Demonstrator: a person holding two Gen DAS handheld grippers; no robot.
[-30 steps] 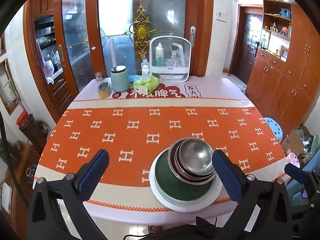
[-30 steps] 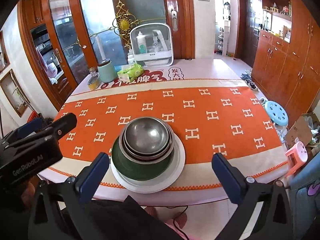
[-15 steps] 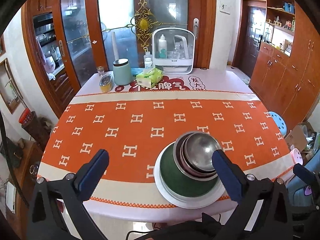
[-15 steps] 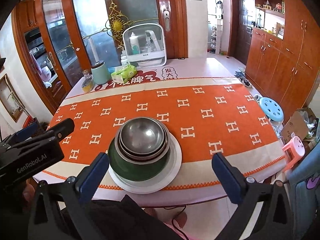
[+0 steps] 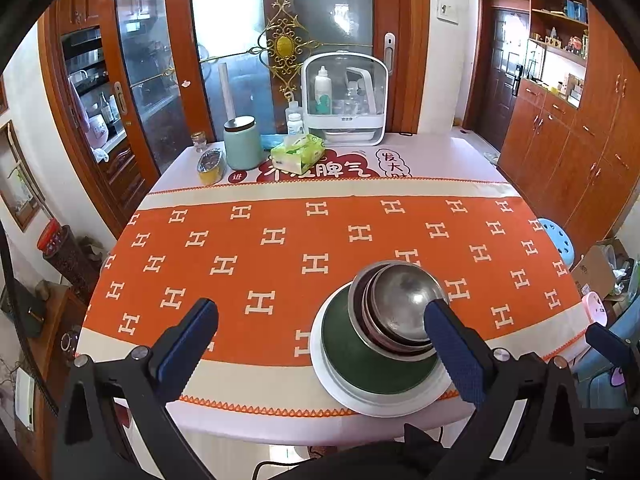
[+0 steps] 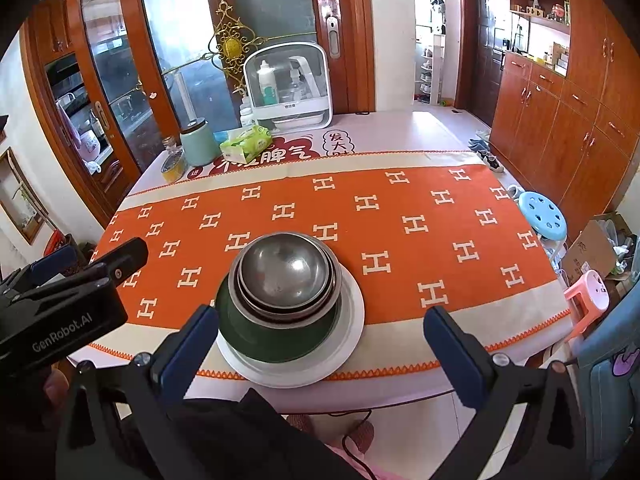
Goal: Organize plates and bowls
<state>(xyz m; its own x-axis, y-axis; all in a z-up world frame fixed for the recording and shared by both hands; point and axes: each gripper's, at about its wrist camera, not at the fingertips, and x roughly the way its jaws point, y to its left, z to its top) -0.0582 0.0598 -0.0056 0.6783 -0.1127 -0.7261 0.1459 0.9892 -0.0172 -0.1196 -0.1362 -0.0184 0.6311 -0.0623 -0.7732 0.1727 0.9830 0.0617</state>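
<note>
Glass-panelled wooden doors [image 5: 248, 60], wooden cabinets [image 6: 568, 92], blue stool [image 6: 542, 216]

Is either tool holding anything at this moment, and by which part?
Nothing is held. The left tool and right tool are both open, short of the stacked bowls.

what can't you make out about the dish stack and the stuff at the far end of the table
- Number of steel bowls: nested rims overlap in both views, so the count is unclear.
- Green bowl: inside hidden by the steel bowls.
- White plate: right edge covered by a left hand-held gripper finger in the left wrist view.
- Bottles in the white case: labels too small to read.
</note>
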